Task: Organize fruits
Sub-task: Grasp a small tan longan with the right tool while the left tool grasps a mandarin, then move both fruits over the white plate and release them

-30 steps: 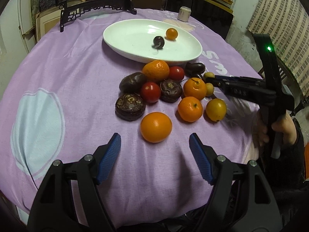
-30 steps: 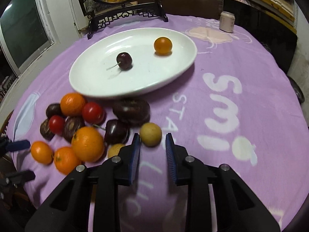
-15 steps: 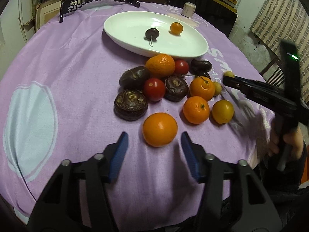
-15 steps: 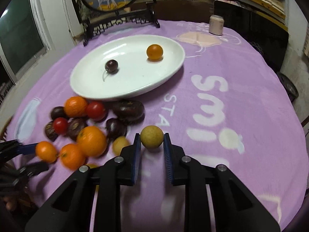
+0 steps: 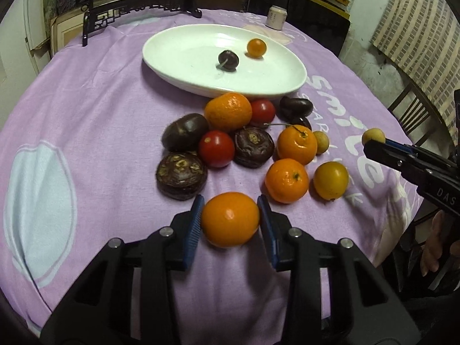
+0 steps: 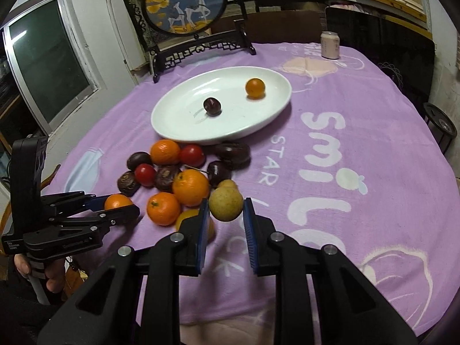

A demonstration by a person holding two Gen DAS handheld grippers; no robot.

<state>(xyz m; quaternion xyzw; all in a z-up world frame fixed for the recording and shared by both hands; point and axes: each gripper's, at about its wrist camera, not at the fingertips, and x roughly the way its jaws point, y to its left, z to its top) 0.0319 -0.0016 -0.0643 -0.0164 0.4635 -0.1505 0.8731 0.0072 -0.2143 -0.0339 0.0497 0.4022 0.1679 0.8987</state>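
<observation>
My left gripper (image 5: 230,218) is shut on a large orange (image 5: 230,219) at the near edge of the fruit pile, on the cloth. My right gripper (image 6: 225,208) is shut on a small tan round fruit (image 6: 225,203) and holds it above the cloth; it also shows in the left wrist view (image 5: 373,136). A white oval plate (image 5: 184,72) holds a dark cherry (image 5: 228,60) and a small orange fruit (image 5: 256,47). The pile (image 5: 244,138) has oranges, red tomatoes and dark brown fruits.
A purple cloth (image 6: 359,149) covers the round table. A black carved stand with a round picture (image 6: 187,8) stands behind the plate. A small can (image 6: 330,44) stands at the far edge. A chair (image 5: 414,115) is at the right.
My left gripper moved forward and closed on the large orange. My right gripper closed on the tan fruit and lifted it off the cloth.
</observation>
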